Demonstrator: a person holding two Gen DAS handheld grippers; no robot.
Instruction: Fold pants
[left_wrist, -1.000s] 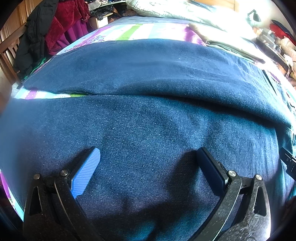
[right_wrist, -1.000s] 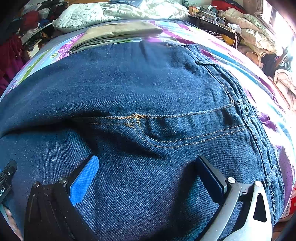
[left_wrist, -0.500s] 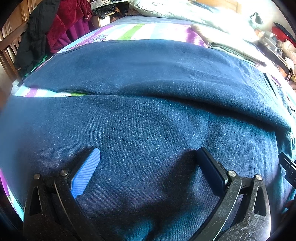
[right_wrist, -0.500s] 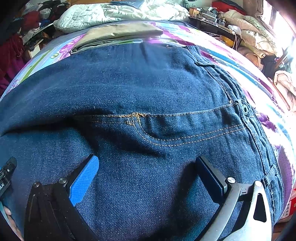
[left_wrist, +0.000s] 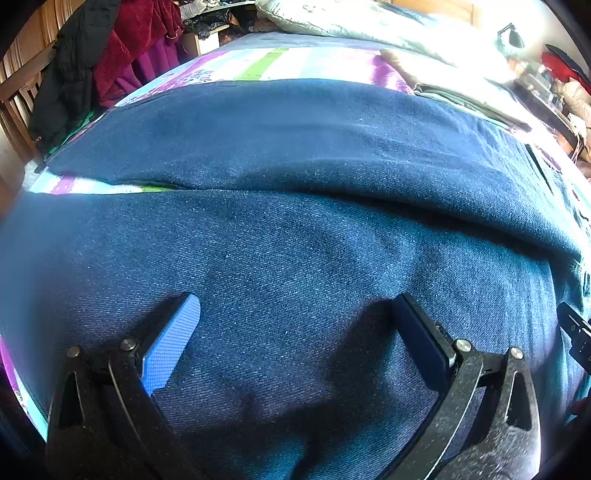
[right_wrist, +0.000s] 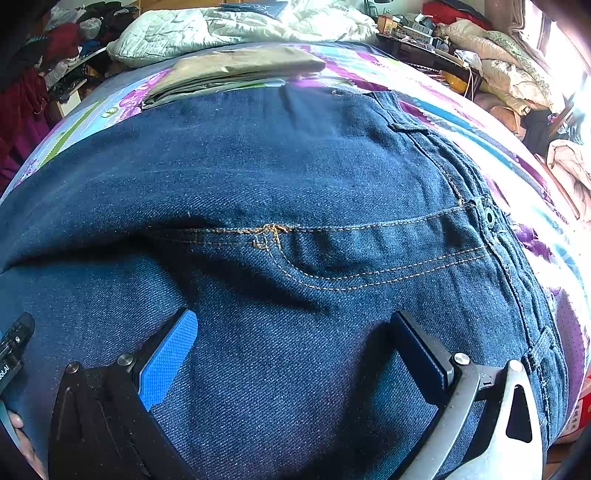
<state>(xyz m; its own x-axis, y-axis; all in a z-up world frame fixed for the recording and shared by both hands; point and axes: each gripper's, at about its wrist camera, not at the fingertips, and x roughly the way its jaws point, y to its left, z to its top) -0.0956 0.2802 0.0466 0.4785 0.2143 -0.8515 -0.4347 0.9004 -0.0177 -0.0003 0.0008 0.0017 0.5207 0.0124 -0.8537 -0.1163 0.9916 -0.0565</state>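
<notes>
Left wrist view: the left gripper is spread wide with nothing between its fingers, just parked low over the dark blue jeans. The blue pad on the one finger faces inward, and whether the tips actually touch the denim I can't tell. The jeans are laid flat across the bed, covering most of the striped floral bedsheet. Two legs run side by side here, with a thin wedge of sheet showing between them over on the left. A red garment and a black one hang off a wooden chair at the far left.

Right wrist view: the right gripper is the same deal, jaws well apart and holding nothing, sitting over the top end of the jeans. You can see the fly seam with orange stitching and the waistband button off to the right. Beyond the jeans there's a folded beige garment lying on the sheet, and a pale quilt bunched up behind that
</notes>
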